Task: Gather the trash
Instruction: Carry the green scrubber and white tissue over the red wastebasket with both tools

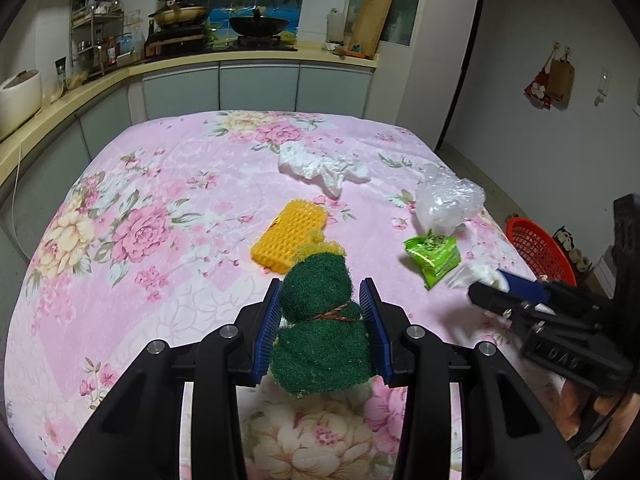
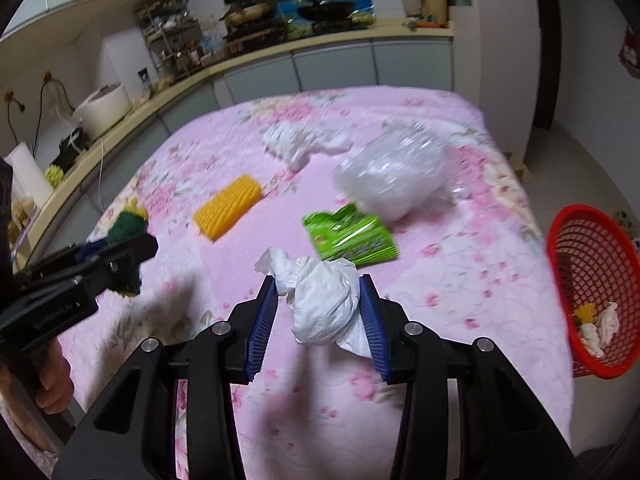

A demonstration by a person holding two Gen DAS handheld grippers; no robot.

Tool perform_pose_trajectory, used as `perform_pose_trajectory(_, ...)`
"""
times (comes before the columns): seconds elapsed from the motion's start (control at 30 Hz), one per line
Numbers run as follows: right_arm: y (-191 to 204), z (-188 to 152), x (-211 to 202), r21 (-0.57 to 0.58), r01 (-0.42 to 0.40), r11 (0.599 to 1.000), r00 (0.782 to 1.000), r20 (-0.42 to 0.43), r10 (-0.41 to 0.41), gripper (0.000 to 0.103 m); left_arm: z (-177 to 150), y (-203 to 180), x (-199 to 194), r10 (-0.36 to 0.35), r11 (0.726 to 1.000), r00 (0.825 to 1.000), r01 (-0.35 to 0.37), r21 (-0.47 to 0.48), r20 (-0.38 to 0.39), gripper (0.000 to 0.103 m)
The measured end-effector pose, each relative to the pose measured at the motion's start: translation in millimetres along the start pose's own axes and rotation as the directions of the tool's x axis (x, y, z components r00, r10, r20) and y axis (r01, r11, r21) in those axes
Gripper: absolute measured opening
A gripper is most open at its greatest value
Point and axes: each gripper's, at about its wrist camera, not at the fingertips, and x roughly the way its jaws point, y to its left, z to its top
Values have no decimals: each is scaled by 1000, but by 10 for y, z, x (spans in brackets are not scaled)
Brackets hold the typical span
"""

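Note:
My left gripper (image 1: 322,294) is shut on a green scouring sponge with a yellow edge (image 1: 320,320), held above the pink floral tablecloth (image 1: 160,208). In the right wrist view my right gripper (image 2: 319,292) is shut on a crumpled white tissue wad (image 2: 326,302), lifted off the cloth. A green snack wrapper (image 2: 350,238), a yellow foam net sleeve (image 2: 229,210), a clear plastic bag (image 2: 394,176) and a white crumpled paper (image 2: 302,142) lie on the table. The left gripper (image 2: 116,256) with the sponge (image 2: 126,224) shows at the left.
A red mesh basket (image 2: 592,292) stands off the table's right edge, with white tissue and a yellow scrap inside. A kitchen counter (image 1: 256,60) with pans, bottles and a rice cooker (image 1: 18,98) runs behind and to the left. A hand (image 2: 52,384) holds the left gripper.

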Motion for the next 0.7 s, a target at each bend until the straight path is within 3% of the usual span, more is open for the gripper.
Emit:
perform_pose_trajectory(0.37, -440, 216, -501, 82, 64, 995, 987, 142, -75, 41, 211, -372, -65, -34, 996, 998, 30, 80, 44, 38)
perform_pose_trajectory(0.7, -728, 312, -839, 136, 124, 983, 964, 219, -152, 41, 440, -797, -50, -88, 983, 993, 74, 168, 79, 38)
